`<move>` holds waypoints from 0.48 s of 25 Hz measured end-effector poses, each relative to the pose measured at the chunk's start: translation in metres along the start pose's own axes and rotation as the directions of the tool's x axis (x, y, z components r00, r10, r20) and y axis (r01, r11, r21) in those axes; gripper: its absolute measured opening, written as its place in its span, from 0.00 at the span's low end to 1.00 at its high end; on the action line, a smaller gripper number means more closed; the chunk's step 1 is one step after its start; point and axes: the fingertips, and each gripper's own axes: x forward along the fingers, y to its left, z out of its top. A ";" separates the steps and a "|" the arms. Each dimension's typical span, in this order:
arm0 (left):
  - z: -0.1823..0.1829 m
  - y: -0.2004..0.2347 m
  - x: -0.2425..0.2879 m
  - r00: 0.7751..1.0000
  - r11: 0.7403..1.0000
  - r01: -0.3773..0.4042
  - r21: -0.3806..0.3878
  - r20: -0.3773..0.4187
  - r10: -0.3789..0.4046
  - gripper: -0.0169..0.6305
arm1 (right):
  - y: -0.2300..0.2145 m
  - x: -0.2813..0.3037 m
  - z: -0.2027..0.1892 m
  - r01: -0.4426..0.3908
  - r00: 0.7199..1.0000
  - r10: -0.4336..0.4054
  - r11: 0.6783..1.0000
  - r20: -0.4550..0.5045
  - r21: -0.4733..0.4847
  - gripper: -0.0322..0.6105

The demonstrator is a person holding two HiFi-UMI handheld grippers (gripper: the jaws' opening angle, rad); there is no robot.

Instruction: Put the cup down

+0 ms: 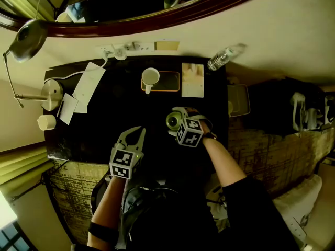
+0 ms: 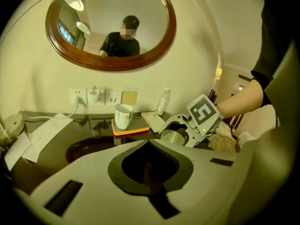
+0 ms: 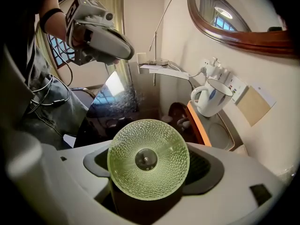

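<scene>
Left hand-held gripper [image 1: 139, 131]: pressed together, nothing is held.
Right hand-held gripper [image 1: 176, 117]: the green cup [image 3: 148, 158] is pinched between the jaws.
Tabletop [image 1: 104, 124]: dark, seen below the cup.

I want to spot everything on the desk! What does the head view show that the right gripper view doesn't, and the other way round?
Only the head view: the water bottle and a small white container at the left edge of the desk. Only the right gripper view: the bumpy pattern on the green cup. Both: that cup between the right hand-held gripper's jaws, the white mug on the orange tray, and the left hand-held gripper.
</scene>
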 end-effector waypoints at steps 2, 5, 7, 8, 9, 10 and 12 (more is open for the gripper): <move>-0.002 -0.001 -0.004 1.000 1.000 -0.008 0.001 -0.001 0.008 0.01 | 0.003 0.003 -0.001 0.000 1.000 0.000 1.000 0.000 -0.004 0.73; -0.004 -0.004 -0.006 1.000 1.000 -0.016 0.004 0.000 0.016 0.01 | 0.003 0.003 -0.003 0.014 1.000 -0.014 1.000 0.011 0.010 0.74; -0.004 -0.006 -0.007 1.000 1.000 -0.019 0.007 0.003 0.019 0.01 | 0.004 0.003 -0.004 0.021 1.000 -0.021 1.000 0.018 0.019 0.76; -0.005 -0.007 -0.008 1.000 1.000 -0.022 0.007 0.004 0.022 0.01 | 0.004 0.002 -0.003 0.023 1.000 -0.023 0.999 0.021 0.022 0.76; -0.005 -0.007 -0.009 1.000 1.000 -0.025 0.007 0.005 0.025 0.01 | 0.005 0.001 -0.003 0.026 0.999 -0.026 0.999 0.023 0.024 0.76; -0.005 -0.008 -0.010 1.000 1.000 -0.028 0.007 0.006 0.028 0.01 | 0.005 0.000 -0.003 0.029 0.999 -0.030 0.999 0.023 0.025 0.77; -0.006 -0.010 -0.011 0.999 0.999 -0.032 0.005 0.008 0.032 0.01 | 0.005 -0.003 -0.003 0.037 0.999 -0.037 0.999 0.021 0.022 0.77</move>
